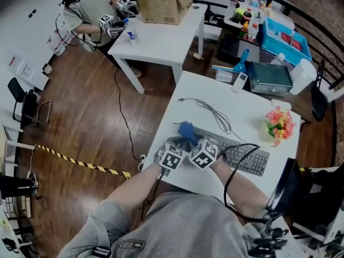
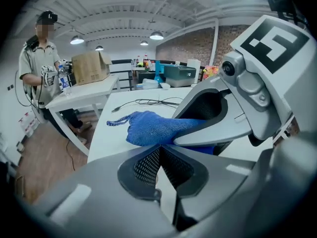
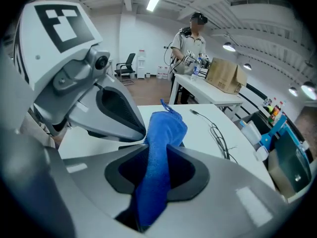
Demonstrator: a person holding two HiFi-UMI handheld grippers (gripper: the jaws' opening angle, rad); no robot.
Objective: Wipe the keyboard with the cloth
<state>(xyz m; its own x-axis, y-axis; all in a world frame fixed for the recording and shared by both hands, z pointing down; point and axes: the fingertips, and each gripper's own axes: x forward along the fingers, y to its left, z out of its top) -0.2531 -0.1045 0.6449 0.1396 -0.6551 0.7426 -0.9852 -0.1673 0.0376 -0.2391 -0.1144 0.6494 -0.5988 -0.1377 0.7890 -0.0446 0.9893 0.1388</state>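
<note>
A blue cloth hangs bunched over the left end of the grey keyboard on the white table. My right gripper is shut on the cloth, which runs up between its pads and flops forward. My left gripper is right beside it, its pads meeting with nothing between them. In the left gripper view the cloth lies just ahead, under the right gripper's jaw. In the head view both marker cubes sit side by side, the left gripper and the right gripper at the table's near-left part.
A black cable loops across the table behind the keyboard. A pot of flowers stands at the right edge. A second white table holds a cardboard box, where a person works. Yellow-black tape crosses the floor.
</note>
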